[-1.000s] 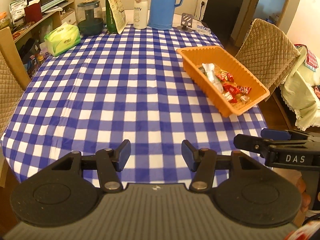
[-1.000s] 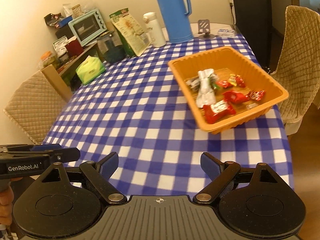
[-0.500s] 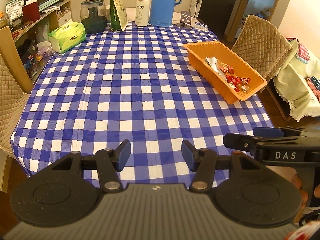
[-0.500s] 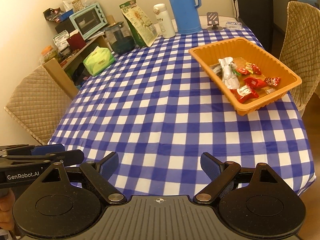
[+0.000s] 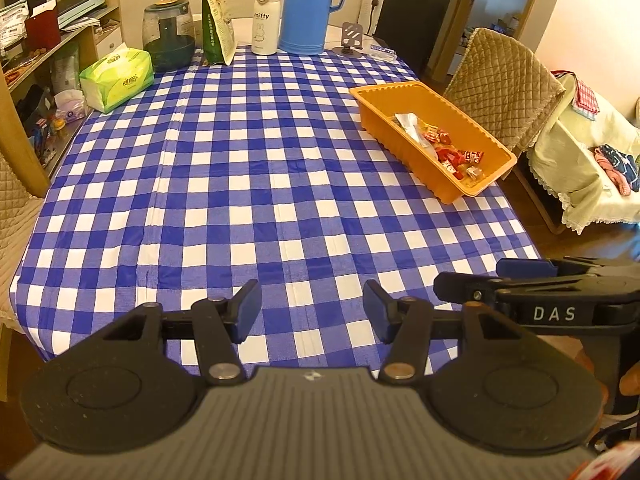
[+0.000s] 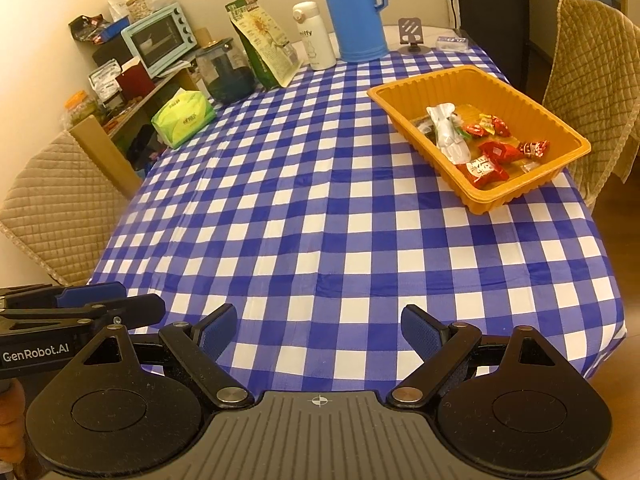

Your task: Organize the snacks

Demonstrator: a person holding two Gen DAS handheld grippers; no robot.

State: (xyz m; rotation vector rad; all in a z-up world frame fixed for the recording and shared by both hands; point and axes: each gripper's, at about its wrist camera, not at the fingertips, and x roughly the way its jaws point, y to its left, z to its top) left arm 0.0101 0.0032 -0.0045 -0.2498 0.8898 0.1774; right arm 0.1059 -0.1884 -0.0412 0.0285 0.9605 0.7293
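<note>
Both the left gripper [image 5: 311,312] and right gripper [image 6: 319,330] hover with jaws released and empty over the checked desk [image 5: 256,184], now farther back from the orange snack tray [image 6: 520,184] at right, with the blue jug [image 6: 354,8] at upper centre.

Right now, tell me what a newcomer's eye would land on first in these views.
The blue-and-white checked tablecloth fills both views. On its right side sits an orange tray holding red-wrapped snacks and a white packet. At the far edge a tall blue jug rises above a white bottle, and both claws, left claw and right claw, stand open and empty at the near edge.
</note>
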